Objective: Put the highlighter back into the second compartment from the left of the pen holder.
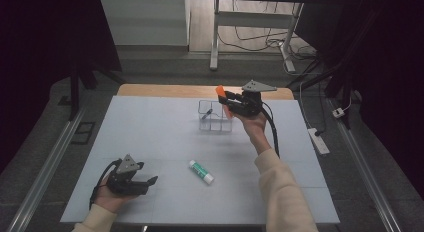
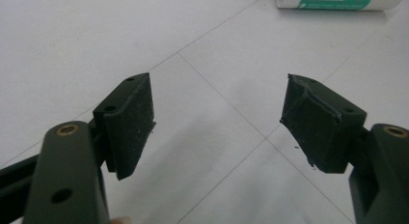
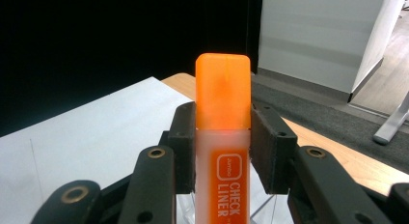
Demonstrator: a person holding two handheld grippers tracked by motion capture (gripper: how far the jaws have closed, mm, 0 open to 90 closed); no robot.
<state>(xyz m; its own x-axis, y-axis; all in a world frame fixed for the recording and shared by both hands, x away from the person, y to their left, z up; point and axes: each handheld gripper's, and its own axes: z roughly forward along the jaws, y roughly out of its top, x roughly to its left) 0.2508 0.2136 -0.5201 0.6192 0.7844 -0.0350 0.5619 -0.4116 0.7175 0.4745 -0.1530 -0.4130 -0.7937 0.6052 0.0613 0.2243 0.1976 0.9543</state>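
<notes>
Between the right gripper's [image 3: 224, 151] clamped pads, an orange highlighter [image 3: 223, 137] reads "CHECK LINER".

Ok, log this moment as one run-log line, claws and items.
right claw: shut on orange highlighter, above clear organizer | left claw: open, holding nothing | glue stick: lying on table

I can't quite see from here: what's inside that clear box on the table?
The clear box has several compartments; one far-left compartment holds a small dark thing, too small to identify. The right gripper and orange highlighter cover its right side.
</notes>
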